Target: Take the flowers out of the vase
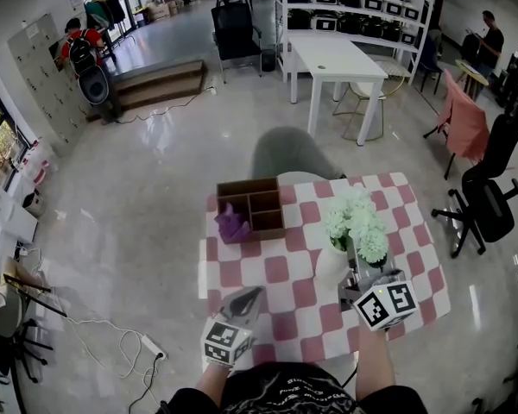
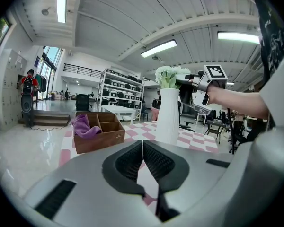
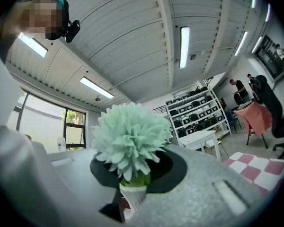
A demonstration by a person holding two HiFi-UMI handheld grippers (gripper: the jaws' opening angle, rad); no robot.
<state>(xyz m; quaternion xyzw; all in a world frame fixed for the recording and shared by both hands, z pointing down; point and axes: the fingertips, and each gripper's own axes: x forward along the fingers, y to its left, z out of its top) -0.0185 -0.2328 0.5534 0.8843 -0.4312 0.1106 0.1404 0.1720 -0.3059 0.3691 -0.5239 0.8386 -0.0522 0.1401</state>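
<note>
A white vase [image 1: 331,266] stands on the pink-and-white checked table [image 1: 276,270], holding pale green flowers [image 1: 358,219]. My right gripper [image 1: 355,260] reaches in from the near side at the vase's mouth. In the right gripper view one flower [image 3: 131,141] sits between the jaws just above the vase neck [image 3: 132,196], and the right gripper [image 3: 132,182] is shut on its stem. The left gripper view shows the vase [image 2: 169,115], the flowers [image 2: 169,74] and the right gripper [image 2: 185,82] beside them. My left gripper [image 1: 255,293] hovers over the table's near left, shut and empty [image 2: 142,144].
A wooden divided box [image 1: 255,205] with a purple cloth [image 1: 231,225] sits at the table's far left. A grey chair [image 1: 289,152] stands behind the table, a black office chair [image 1: 488,201] to the right. A white table [image 1: 337,59] and shelves stand farther back.
</note>
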